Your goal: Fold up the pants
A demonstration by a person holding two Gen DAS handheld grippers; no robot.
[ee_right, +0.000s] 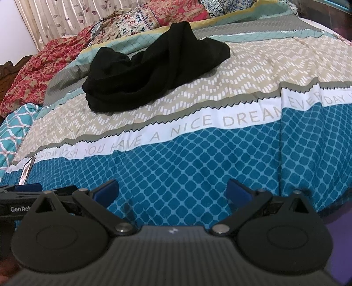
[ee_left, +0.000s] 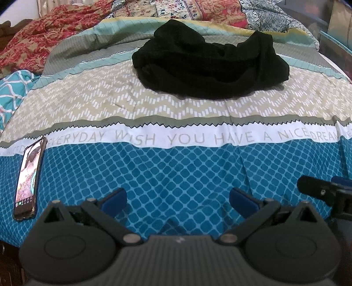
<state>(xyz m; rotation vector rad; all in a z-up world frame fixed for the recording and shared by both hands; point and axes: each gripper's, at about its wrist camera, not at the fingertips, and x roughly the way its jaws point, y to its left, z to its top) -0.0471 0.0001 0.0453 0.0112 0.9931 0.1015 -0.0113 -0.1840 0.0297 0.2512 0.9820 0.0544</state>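
A crumpled pair of black pants (ee_left: 209, 63) lies in a heap on the patterned bedspread (ee_left: 176, 167), far ahead of both grippers; it also shows in the right wrist view (ee_right: 151, 70). My left gripper (ee_left: 177, 199) is open and empty, low over the blue diamond-patterned part of the bedspread near the front edge. My right gripper (ee_right: 171, 191) is open and empty, beside the left one over the same blue area. The right gripper shows at the right edge of the left wrist view (ee_left: 325, 191), and the left gripper at the left edge of the right wrist view (ee_right: 22, 198).
A phone (ee_left: 28, 178) with a lit screen lies on the bedspread at the left, near the front edge. Rumpled red floral bedding (ee_left: 33, 44) and patterned pillows (ee_left: 198, 11) lie at the far side. A curtain (ee_right: 66, 17) hangs behind.
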